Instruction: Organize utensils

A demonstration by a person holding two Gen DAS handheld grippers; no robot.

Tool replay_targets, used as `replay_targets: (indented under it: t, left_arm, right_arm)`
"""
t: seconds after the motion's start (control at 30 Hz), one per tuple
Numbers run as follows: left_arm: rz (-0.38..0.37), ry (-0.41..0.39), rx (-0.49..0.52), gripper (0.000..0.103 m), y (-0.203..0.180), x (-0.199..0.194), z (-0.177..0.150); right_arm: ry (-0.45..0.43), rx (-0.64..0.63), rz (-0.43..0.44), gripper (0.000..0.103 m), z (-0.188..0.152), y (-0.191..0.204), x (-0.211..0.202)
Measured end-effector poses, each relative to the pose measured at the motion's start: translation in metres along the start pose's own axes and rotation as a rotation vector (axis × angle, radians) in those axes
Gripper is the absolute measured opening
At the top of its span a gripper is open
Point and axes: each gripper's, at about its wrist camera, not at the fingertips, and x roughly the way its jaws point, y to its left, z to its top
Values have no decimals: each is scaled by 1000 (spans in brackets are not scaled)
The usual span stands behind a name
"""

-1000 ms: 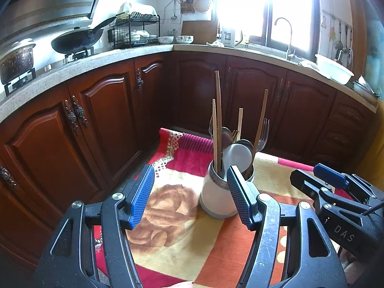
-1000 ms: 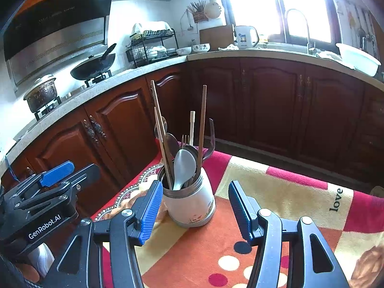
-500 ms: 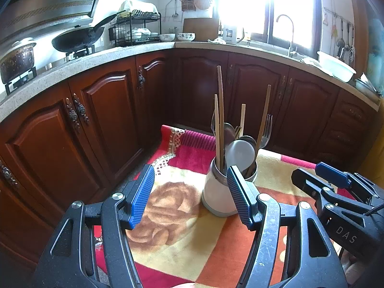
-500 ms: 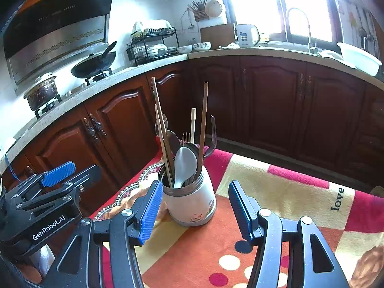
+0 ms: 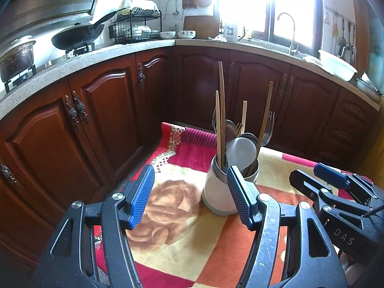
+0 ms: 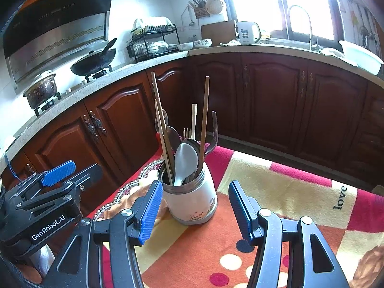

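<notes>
**White holder, packed, on the blanket**

White ceramic utensil holder (image 6: 192, 201) stands upright on the patterned blanket (image 6: 276, 192), near its far left corner, facing the brown cabinets (image 6: 271, 100). It carries four wooden chopsticks (image 6: 204, 120), one pale spoon (image 6: 184, 160), at least two forks (image 5: 268, 129) and several dark spoons too crowded to count. Left gripper (image 5: 188, 196) and right gripper (image 6: 192, 210) both hover released, empty, just before the holder; nothing lies between.
</notes>
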Motion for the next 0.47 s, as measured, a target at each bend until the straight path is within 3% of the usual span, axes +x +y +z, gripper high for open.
replay_targets:
  t: [0.2,0.47]
  left_arm:
    - [-26,4,-7,63,1,4,-2]
    - [-22,-11,21,63,-3,9,-4]
  right_arm:
    - [11,11,14,55,-5,-6,3]
    - [35,116,-11,55,-15,-48,8]
